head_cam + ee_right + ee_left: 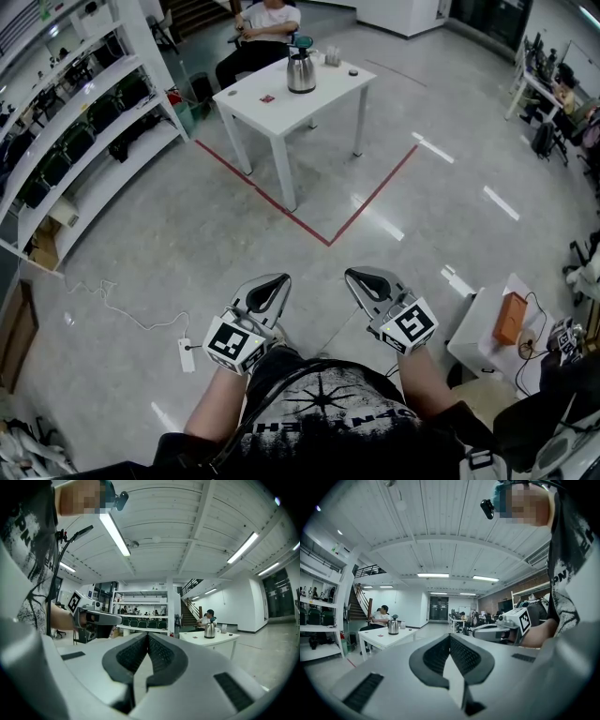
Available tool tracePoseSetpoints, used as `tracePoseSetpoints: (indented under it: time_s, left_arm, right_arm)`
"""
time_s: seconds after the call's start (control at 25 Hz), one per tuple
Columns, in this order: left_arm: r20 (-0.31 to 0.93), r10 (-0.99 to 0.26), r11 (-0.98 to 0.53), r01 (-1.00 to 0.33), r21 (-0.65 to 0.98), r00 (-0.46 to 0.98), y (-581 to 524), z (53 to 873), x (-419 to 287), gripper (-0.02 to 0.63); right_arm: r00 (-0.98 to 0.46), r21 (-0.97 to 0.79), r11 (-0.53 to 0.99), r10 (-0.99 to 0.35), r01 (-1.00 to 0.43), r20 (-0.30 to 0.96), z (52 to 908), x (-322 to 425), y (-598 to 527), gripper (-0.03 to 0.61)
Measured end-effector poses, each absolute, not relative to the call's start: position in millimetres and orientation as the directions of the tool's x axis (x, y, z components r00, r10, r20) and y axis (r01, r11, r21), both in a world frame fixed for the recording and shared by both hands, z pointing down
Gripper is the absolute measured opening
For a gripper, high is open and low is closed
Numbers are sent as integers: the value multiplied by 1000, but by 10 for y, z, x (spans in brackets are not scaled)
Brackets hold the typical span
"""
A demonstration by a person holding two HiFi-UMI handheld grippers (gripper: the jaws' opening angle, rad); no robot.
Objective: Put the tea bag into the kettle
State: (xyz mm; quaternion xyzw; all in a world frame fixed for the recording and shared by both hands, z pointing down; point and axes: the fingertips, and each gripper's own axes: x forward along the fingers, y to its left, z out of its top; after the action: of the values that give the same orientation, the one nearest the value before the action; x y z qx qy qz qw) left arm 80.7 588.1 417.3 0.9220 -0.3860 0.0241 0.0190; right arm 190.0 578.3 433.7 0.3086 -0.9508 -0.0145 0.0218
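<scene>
Both grippers sit level in front of my operator's waist, side by side, well apart from the work. The left gripper (277, 279) has its jaws pressed together with nothing between them; its own view shows the ribbed pads meeting at the tip. The right gripper (355, 275) is the same, jaws closed and empty. Far ahead, past the red tape line (309, 225) on the floor, stands the white table (328, 89). The steel kettle (301, 71) is upright on it, lid on. The tea bag (267, 98), a small red packet, lies flat on the tabletop near the kettle, not touching it. A person (267, 23) sits behind the table.
</scene>
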Motion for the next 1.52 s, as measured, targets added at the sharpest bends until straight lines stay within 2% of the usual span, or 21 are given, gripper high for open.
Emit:
tracePoseSetpoints:
  time_s: [0.64, 0.88, 1.52]
  left_arm:
    - [55, -729, -679, -731, 63, 682, 5355, 4383, 559, 8]
    - [74, -732, -671, -735, 98, 678, 4874, 4431, 201, 8]
    - [87, -686, -723, -690, 36, 723, 3392, 4316, -794, 8]
  right_arm:
    - [-829, 74, 831, -555, -551, 64, 4327, 1608, 5205, 11]
    - [-822, 70, 827, -562, -557, 94, 4324, 1301, 4749, 11]
    - [-787, 61, 802, -596, -595, 156, 4475, 400, 3396, 11]
